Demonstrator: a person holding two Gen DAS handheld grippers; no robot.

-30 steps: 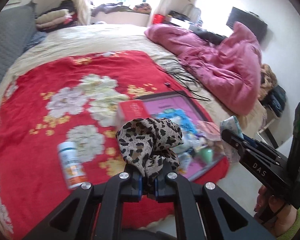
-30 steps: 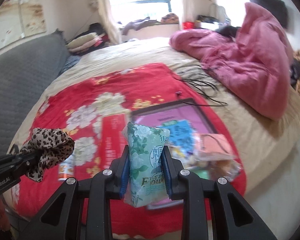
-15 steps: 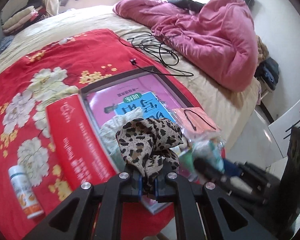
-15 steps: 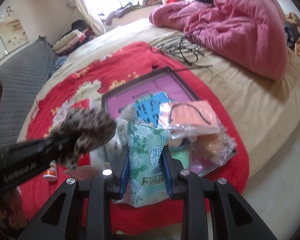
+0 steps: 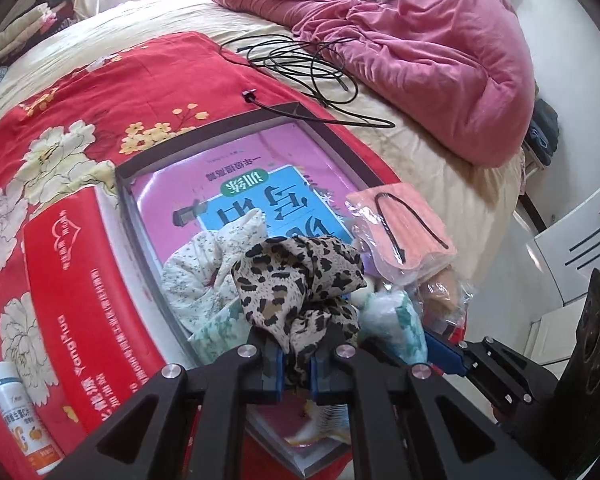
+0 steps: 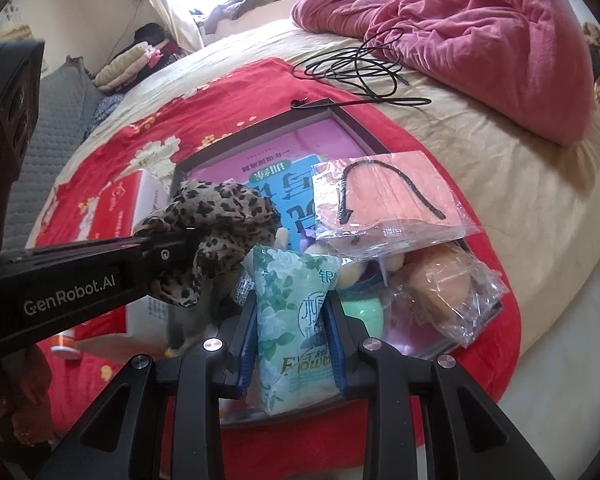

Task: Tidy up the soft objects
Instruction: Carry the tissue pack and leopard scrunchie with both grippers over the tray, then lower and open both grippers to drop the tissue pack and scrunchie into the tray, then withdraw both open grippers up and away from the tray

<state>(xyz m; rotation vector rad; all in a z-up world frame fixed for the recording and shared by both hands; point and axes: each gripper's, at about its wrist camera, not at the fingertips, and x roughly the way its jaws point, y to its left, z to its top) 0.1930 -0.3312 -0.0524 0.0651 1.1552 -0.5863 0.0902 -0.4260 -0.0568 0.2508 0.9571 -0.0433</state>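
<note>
My left gripper [image 5: 294, 366] is shut on a leopard-print scrunchie [image 5: 300, 280], held just above the near end of a dark-framed tray [image 5: 128, 196] on the bed. The scrunchie also shows in the right wrist view [image 6: 216, 216]. My right gripper [image 6: 292, 332] is shut on a green floral tissue pack [image 6: 296, 320], held over the tray's near edge. In the left wrist view the tissue pack [image 5: 396, 320] sits just right of the scrunchie. In the tray lie a pink and blue book [image 5: 260, 184], a floral cloth [image 5: 204, 268] and a bagged pink mask [image 6: 384, 200].
A red box [image 5: 68, 280] lies left of the tray, and a white bottle [image 5: 20, 420] left of that. A black cable [image 5: 312, 64] and a pink duvet [image 5: 420, 40] lie beyond. A bagged orange item [image 6: 440, 292] is at the tray's right corner. The bed edge is near.
Both grippers have moved forward and down over the tray, with the scrunchie and tissue pack still held. They have come close together above the tray's near end.
</note>
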